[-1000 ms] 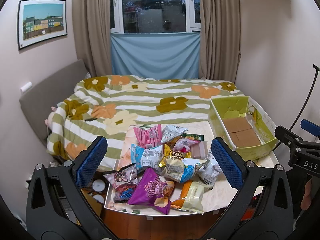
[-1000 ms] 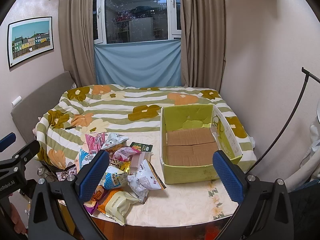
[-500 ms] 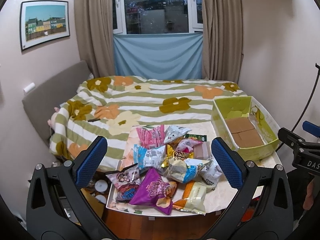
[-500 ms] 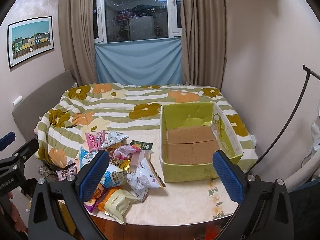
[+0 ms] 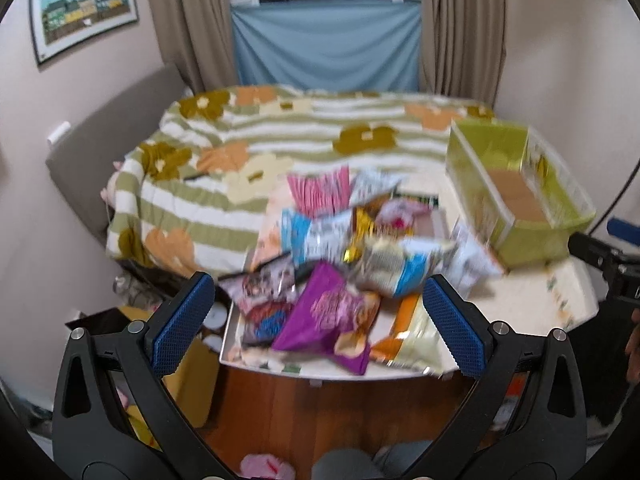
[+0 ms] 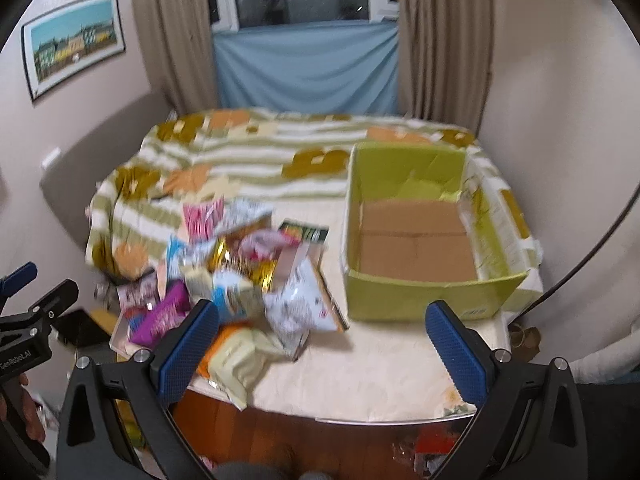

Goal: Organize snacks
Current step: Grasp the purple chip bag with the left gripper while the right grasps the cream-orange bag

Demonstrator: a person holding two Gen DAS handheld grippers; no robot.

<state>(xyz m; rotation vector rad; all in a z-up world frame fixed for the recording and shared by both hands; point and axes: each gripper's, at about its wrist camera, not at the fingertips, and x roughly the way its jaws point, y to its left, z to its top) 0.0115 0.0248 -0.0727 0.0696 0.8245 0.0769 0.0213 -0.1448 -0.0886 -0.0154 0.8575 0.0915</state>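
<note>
The left gripper was spread wide, its blue pads far apart, with nothing between them and nothing touched; it hung above the near edge of the table, facing the snack pile. The right gripper was equally wide, held nothing, and hung over the table's near edge, between the pile and the box.

The snacks lay heaped on the left part of the table: a purple bag nearest, a pink striped pack at the far side, a white and blue bag in the middle, a pale green pack at the near edge. The green box stood open on the right, just beside the pile, its cardboard floor bare.

Motion blur left the wrapper print unreadable. On the left gripper's body, seen from the right camera, part of a label read "GenRobot.AI".
</note>
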